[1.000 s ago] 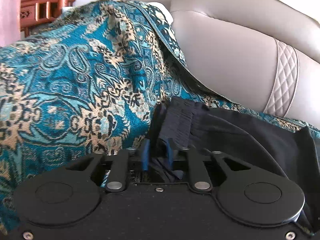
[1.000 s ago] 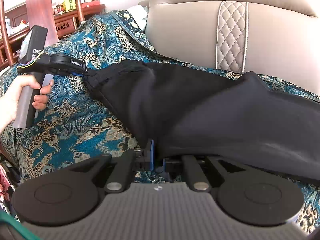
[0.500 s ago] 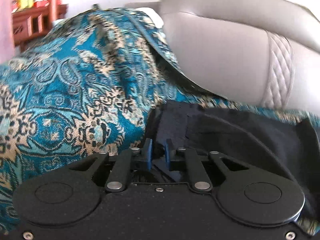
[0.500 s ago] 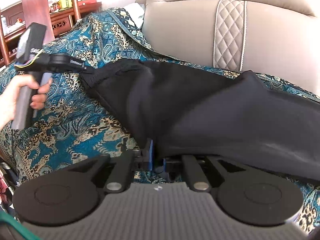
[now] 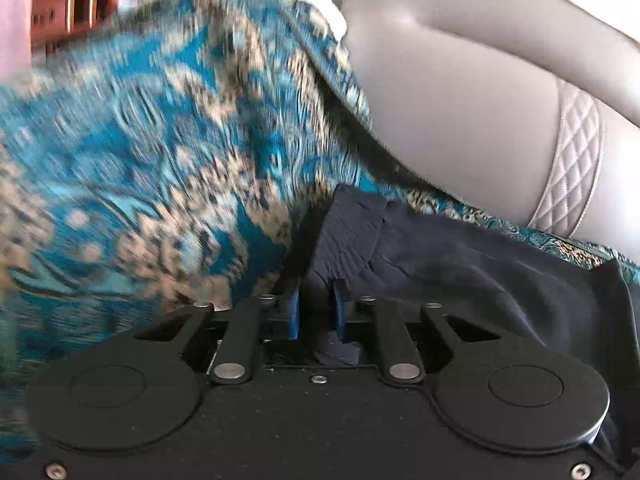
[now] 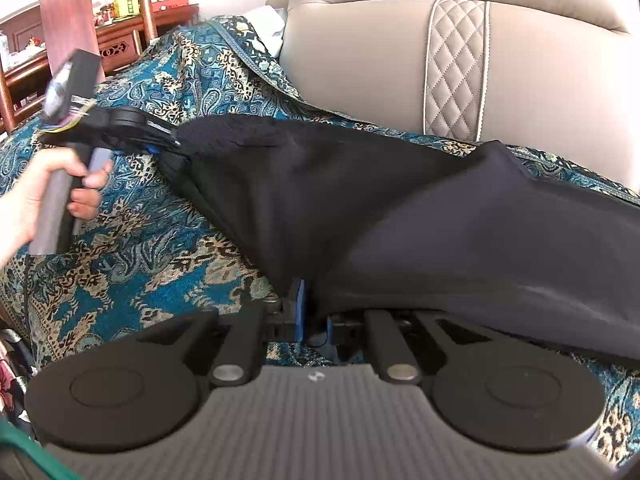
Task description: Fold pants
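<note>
Black, soft-woven pants (image 5: 460, 264) fill the lower right of my left wrist view, lying on the teal-and-gold paisley throw (image 5: 152, 184) that covers the seat of a grey leather sofa (image 5: 460, 112). My left gripper (image 5: 316, 312) has its blue-padded fingers (image 5: 294, 312) drawn close together, with a bunched bit of the ribbed waistband pinched between them, so I read it as clamped on the pants. The throw on the left is smeared with blur. A reddish wooden cabinet (image 5: 80, 4) shows at the top left.

From my right wrist view, the pants (image 6: 400, 208) stretch from the middle of the throw (image 6: 132, 240) toward the right edge of the seat, close under the sofa's backrest with its quilted strip (image 6: 456, 68). The right gripper (image 6: 314, 316) sits at the near edge of the cloth; its jaws are opening, the fabric edge is still between the blue pads (image 6: 299, 308), and I cannot tell whether they press on it. Across the seat at the left, a person's hand (image 6: 44, 196) holds the handle of my left gripper (image 6: 168, 142), whose tip grips the waistband corner, lifted slightly off the throw. Wooden furniture (image 6: 132, 36) stands behind, top left.
</note>
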